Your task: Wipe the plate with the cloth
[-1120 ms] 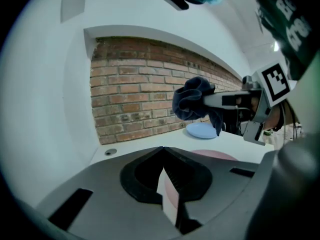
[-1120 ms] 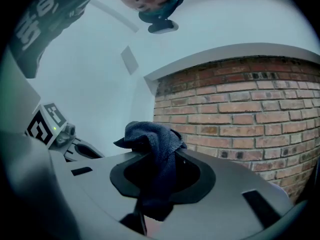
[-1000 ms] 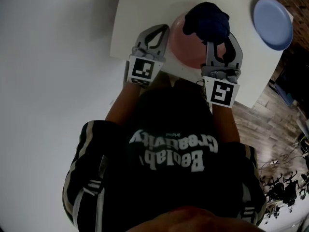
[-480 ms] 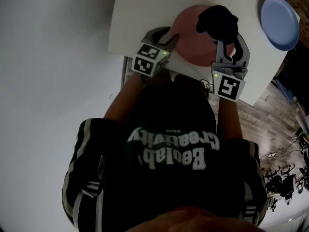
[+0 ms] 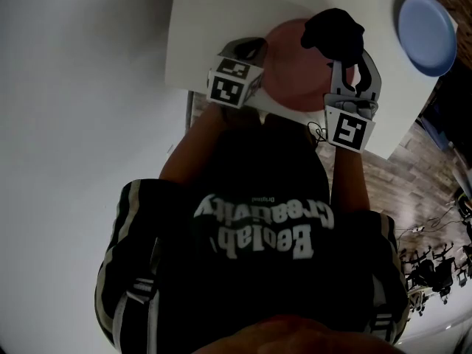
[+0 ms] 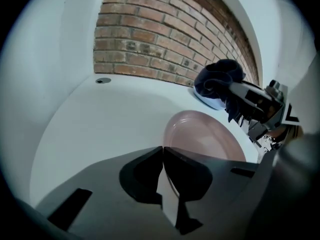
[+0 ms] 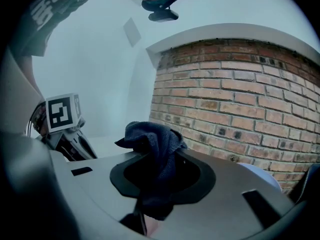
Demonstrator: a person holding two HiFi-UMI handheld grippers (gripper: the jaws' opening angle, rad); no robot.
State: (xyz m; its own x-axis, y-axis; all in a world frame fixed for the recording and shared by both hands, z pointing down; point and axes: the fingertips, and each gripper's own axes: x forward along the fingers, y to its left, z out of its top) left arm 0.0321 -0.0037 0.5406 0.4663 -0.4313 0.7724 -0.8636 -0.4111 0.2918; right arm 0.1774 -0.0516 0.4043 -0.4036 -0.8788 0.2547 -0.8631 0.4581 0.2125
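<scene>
lying beyond pink plate (image 5: 291, 68): blue plate (image 5: 426, 22)

plates: two, a pink plate (image 5: 295, 68) and a blue plate (image 5: 426, 34)
cloth (image 5: 335, 34): one, dark
counter (image 5: 214, 35): one, white
brick wall (image 7: 240, 109): one

A white table (image 5: 214, 35) fills the upper part of the head view. Its near edge runs across the frame a little above the centre. Two plates lie directly on the table top. The pink plate (image 5: 291, 68) is at the upper centre of the frame, close to the near edge of the table. The blue plate (image 5: 426, 34) is in the upper right corner, well apart from the pink one. In the left gripper view, a small round fitting (image 6: 103, 80) shows in the table top at the upper left, near its far edge.
</scene>
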